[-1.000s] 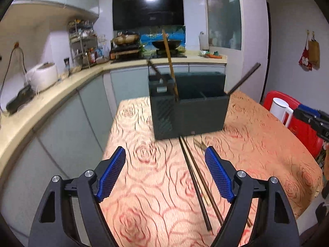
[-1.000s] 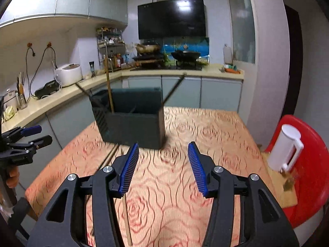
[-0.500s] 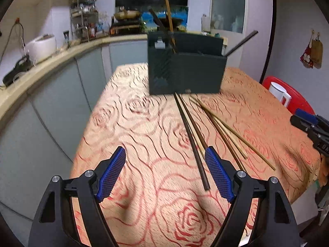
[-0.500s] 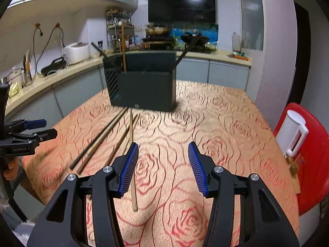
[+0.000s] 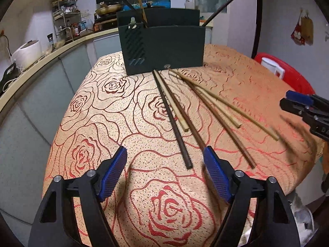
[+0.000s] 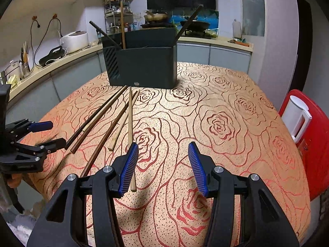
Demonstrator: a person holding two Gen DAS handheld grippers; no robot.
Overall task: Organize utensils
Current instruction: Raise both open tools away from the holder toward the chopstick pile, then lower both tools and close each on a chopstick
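Loose thin wood chopsticks (image 5: 176,111) on rose-cloth counter (image 5: 115,111): light, stiff, roll-prone; pinch near end. Left tool (image 5: 164,173) closing, nothing between jaws; right tool (image 6: 162,164) half-open, empty.

Both wrist cams face caddy (image 5: 164,47) across shared table (image 6: 226,123)

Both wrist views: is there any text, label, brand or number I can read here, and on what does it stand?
Nothing is fully readable.
"DA": white letters, cut off by the picture's edge, on the right tool's black body in the left wrist view.
Small round emblem low on the front of the dark utensil holder: too small to read.
Bottles and jars on the counter rack: labels blurred.
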